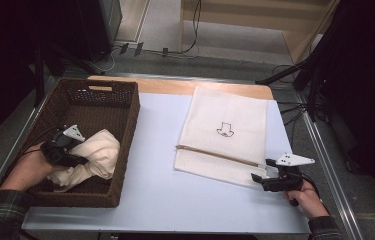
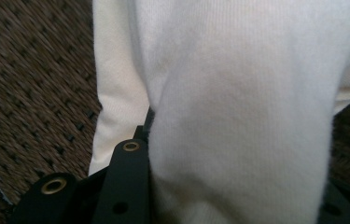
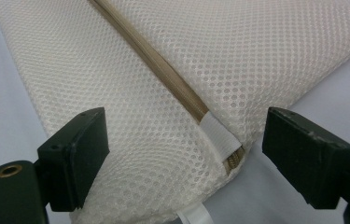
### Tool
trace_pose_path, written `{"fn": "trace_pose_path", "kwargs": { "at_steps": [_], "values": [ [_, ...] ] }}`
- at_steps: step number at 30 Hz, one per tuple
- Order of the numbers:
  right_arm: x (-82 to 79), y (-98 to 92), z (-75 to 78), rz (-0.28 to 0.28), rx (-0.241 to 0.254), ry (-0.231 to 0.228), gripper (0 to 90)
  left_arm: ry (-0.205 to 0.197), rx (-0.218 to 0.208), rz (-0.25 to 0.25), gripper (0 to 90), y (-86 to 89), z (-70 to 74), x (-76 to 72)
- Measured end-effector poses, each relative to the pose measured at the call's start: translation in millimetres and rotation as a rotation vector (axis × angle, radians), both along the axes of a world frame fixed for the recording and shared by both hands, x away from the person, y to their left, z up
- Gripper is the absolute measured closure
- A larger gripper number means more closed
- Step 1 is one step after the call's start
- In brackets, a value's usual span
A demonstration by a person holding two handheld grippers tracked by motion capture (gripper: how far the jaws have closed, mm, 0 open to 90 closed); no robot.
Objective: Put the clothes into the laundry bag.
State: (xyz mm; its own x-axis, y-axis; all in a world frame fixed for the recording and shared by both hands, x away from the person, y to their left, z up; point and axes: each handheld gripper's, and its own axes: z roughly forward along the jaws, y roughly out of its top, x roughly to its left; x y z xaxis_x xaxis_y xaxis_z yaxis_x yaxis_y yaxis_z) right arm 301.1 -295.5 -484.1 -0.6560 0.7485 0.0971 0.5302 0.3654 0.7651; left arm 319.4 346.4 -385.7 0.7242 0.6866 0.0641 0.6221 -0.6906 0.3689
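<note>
Here, left tongs (image 1: 77,161) pinching cream cloth (image 2: 238,116), their tips buried; right tongs (image 3: 182,154) spread.

We see a cream-white garment (image 1: 92,156) of soft knit cloth, bunched and crumpled, sitting in the near part of a brown wicker basket (image 1: 128,131) and partly lifted off its floor. A white mesh laundry bag (image 1: 223,134) lies flat on the pale blue table cover to the right, well apart from the garment. Its tan zipper (image 3: 156,64) runs across it near the front edge.
</note>
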Motion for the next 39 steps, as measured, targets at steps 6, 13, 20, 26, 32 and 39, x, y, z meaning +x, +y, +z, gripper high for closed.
{"fn": "trace_pose_path", "kwargs": {
  "at_steps": [6, 13, 20, 26, 32, 39],
  "values": [
    [-0.5, -1.3, 1.3, -0.002, 0.004, -0.005, 15.1, -0.052, -0.077, -0.008, 65.4, 0.6, 21.1, -2.3],
    [-0.7, -2.6, 1.8, -0.01, 0.007, -0.006, 15.1, -0.07, -0.173, -0.011, 65.1, 3.0, 34.5, -3.9],
    [-0.2, -2.0, 2.3, -0.006, 0.006, -0.005, 15.1, -0.097, -0.318, -0.028, 64.9, 2.4, 51.0, -9.2],
    [-0.1, -0.8, 2.6, -0.006, 0.009, -0.005, 15.1, -0.126, -0.371, -0.051, 64.7, -5.7, 62.7, -12.2],
    [-0.3, -2.2, 2.8, -0.006, 0.008, -0.013, 15.1, -0.131, -0.415, -0.081, 64.6, -18.8, 70.1, -12.4],
    [-0.5, -3.4, 2.4, -0.01, 0.01, -0.015, 15.1, -0.141, -0.47, -0.099, 64.5, -37.7, 78.1, -11.3]
  ]
}}
